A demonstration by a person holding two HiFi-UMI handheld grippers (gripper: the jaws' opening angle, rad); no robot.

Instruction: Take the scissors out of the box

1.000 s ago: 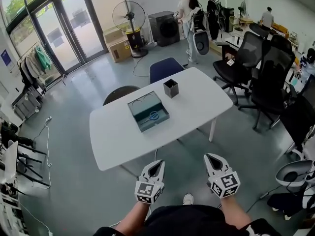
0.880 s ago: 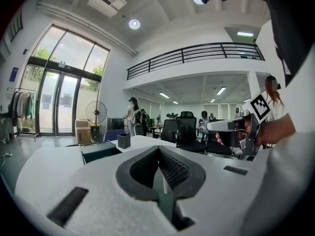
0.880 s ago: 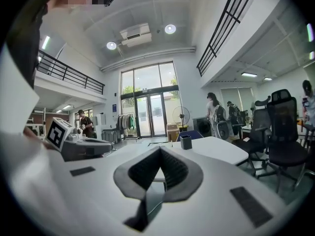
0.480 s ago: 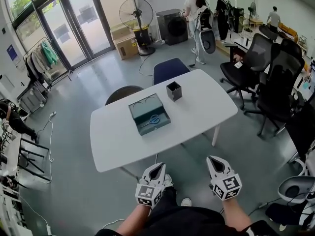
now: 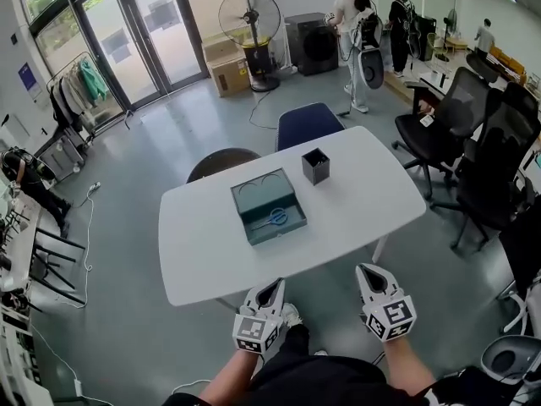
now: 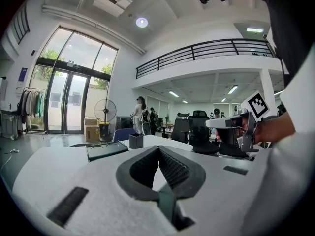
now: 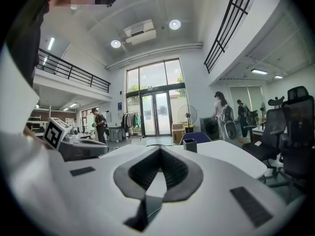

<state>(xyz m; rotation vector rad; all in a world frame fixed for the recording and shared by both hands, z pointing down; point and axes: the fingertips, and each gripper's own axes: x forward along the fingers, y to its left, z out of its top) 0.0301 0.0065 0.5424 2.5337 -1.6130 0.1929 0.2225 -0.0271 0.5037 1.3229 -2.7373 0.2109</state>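
A shallow teal box [image 5: 269, 205] lies open in the middle of the white table [image 5: 211, 252], and blue-handled scissors [image 5: 272, 219] lie flat inside it. Both grippers hover short of the table's near edge, pointing at it. My left gripper [image 5: 271, 285] is shut and empty. To its right, my right gripper [image 5: 368, 270] is shut and empty as well. The left gripper view shows the closed jaws [image 6: 158, 148] with the box [image 6: 106, 150] far ahead on the left. In the right gripper view the tips [image 7: 160, 149] meet with nothing between them.
A small black cup [image 5: 315, 166] stands on the table behind the box, to its right. A blue chair [image 5: 308, 123] and a dark chair [image 5: 221, 162] are tucked at the far side. Black office chairs [image 5: 499, 159] crowd the right. People stand at the back near a fan [image 5: 249, 19].
The table and box have drawn closer as I walk toward them. Both grippers stay shut and level in front of my body.
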